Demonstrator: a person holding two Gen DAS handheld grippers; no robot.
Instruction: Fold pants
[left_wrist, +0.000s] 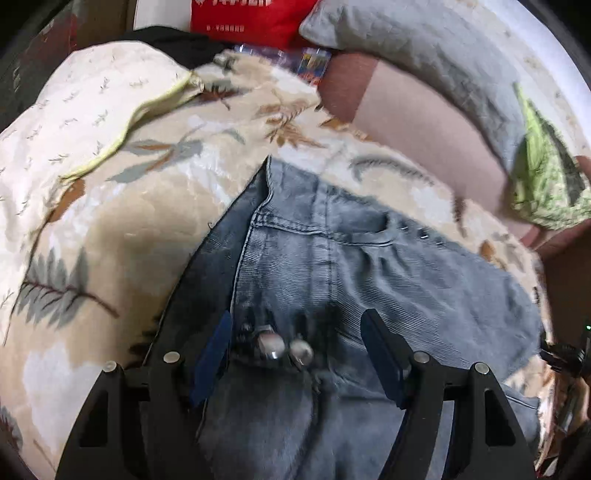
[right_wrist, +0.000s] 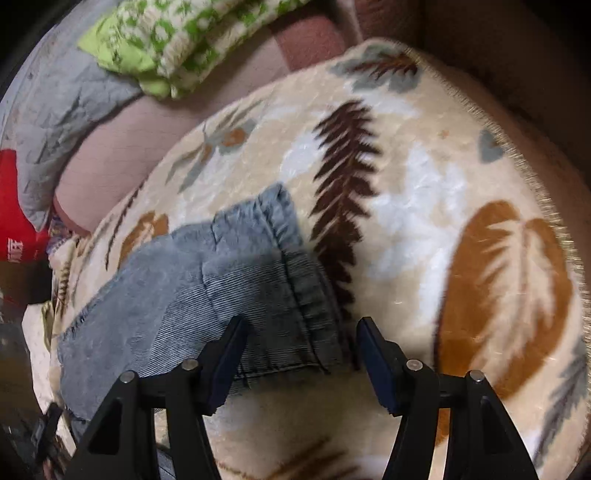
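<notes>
The jeans are faded grey-blue denim, lying on my leaf-print blanket. Their waist end, with two metal buttons, sits under my left claw, whose fingers stand wide apart over the cloth without pinching it. In the right view the hemmed leg end runs away toward the far left; my right claw gapes over its near corner, gripping nothing. Far off, a red bag bears white writing too blurred to read.
</notes>
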